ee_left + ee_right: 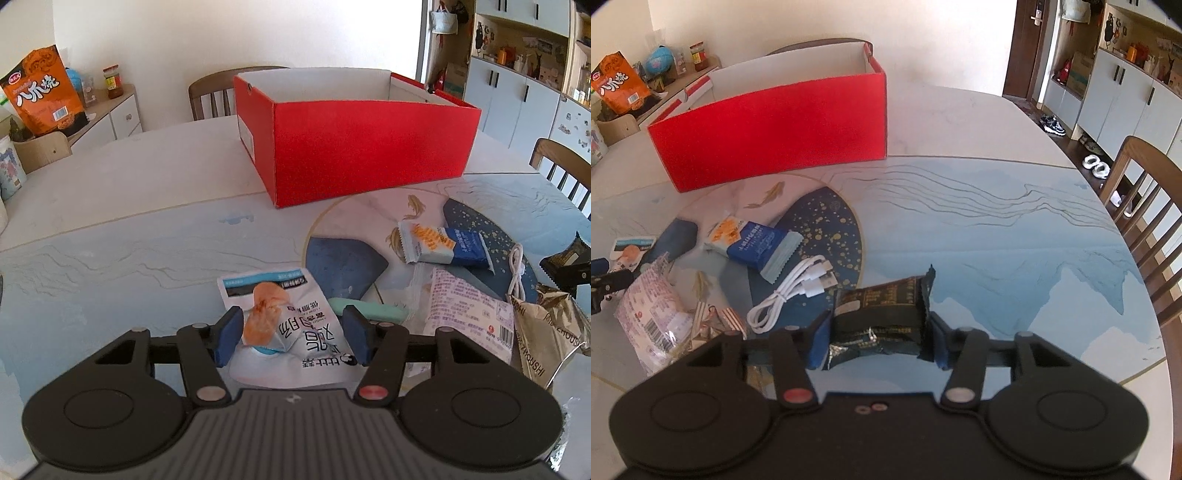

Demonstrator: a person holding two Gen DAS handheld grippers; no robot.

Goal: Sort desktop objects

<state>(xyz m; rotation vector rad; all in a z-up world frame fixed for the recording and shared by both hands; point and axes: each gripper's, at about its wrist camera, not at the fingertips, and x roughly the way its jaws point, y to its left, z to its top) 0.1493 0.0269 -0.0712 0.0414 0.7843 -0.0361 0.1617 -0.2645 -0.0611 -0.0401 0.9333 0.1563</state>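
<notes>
Red cardboard box (354, 147), open-topped and white inside, stands at the upper middle of the left wrist view, on the far part of the pale marble-patterned bench (129, 221). It reads as the bin for the sorting, set where both hands can reach it.

At the lower middle of that view the left gripper (291, 338) has its blue pads pinching a white crinkled snack pouch with a chicken picture (280, 314). The pouch buckles up between the pads, so they press on it rather than merely flank it. It seems to be gripped by its near end so that the rest can hang free on a lift.

In the lower middle of the right wrist view, the right gripper (879, 341) is clamped on a black foil snack packet with gold print (886, 310). The packet is squeezed across its width, with one serrated end sticking up toward the frame's centre.

The rest of the clutter lies loose at the left of this view: a blue and white wrapped biscuit pack (753, 245), a coiled white charging cable (790, 291) just beside it, and a clear pink-printed plastic bag (653, 306) near the left edge. A mint green flat bar (369, 310) peeps out beyond the left gripper's right pad in the left wrist view.

Judging by both grips, each hand stands ready to carry its packet to the box.
</notes>
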